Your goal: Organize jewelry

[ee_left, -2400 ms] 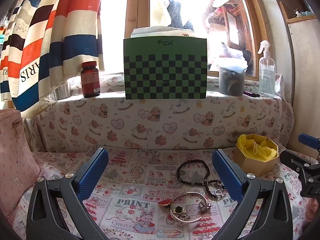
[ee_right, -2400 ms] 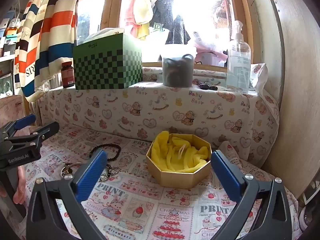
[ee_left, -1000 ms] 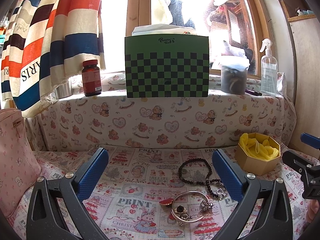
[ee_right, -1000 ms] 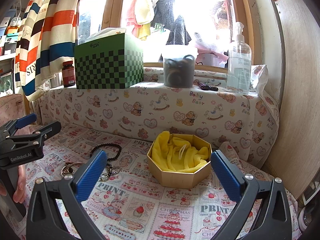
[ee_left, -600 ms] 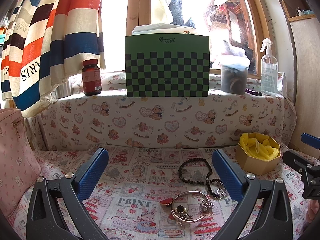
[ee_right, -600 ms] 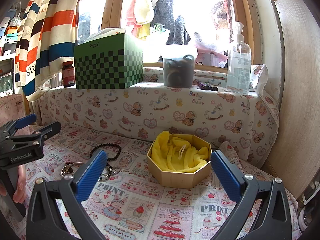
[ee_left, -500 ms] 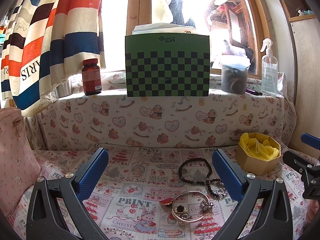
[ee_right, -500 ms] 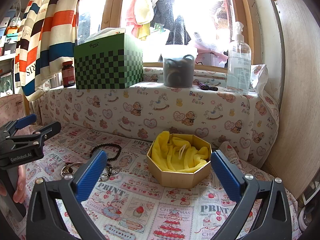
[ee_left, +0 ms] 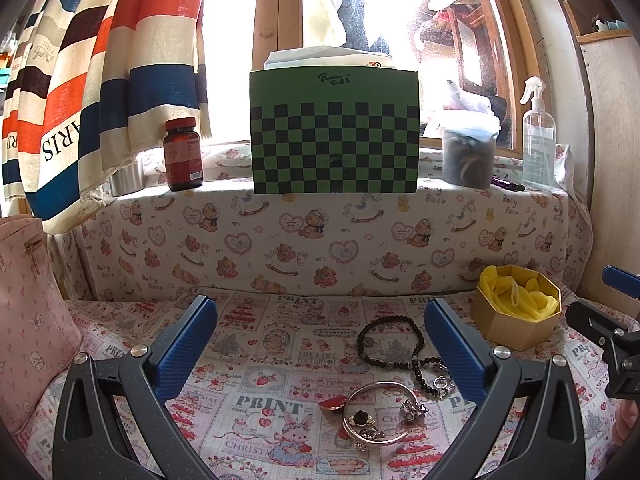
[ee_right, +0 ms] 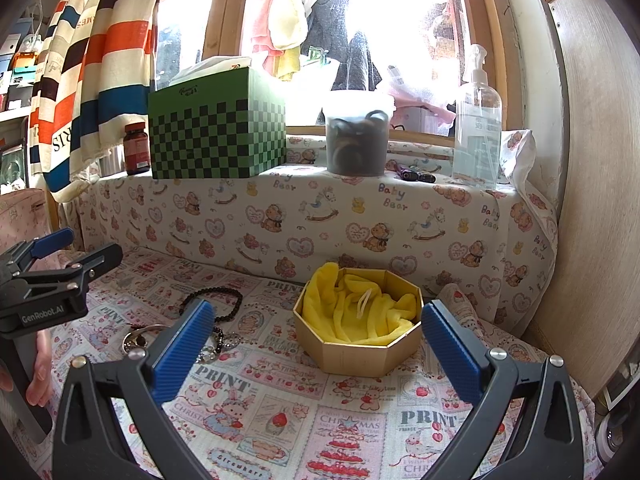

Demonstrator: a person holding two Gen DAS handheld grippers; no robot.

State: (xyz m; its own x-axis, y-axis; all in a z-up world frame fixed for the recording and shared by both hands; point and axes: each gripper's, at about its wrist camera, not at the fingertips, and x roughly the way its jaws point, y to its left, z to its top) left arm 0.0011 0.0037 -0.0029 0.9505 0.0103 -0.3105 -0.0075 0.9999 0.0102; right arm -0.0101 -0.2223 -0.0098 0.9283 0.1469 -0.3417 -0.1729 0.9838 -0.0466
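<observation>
**Printed bedspread, jewelry loose, nothing gripped yet**

Left wrist view: patterned cloth (ee_left: 280, 364) covers the work surface below a window ledge. Your left gripper (ee_left: 320, 352) has its fingers spread wide, nothing between them. Count near the right finger: one black bead necklace (ee_left: 390, 340), one silver bangle (ee_left: 380, 414) with charms, one small red piece (ee_left: 332, 403), and a silver clasp cluster (ee_left: 440, 383) touching the beads. One gold octagonal box (ee_left: 516, 320) with yellow lining sits far right, well apart from the jewelry. No piece is in it that I can see.

Right wrist view: your right gripper (ee_right: 316, 344) is also spread and empty, with the box (ee_right: 360, 356) between its fingers and the beads (ee_right: 216, 300) to the left.

Judgement: task at its start. Next, lower the left gripper over one piece, probably the bangle, close on its rim, then carry it right to the box. Beads may snag the clasp.
</observation>
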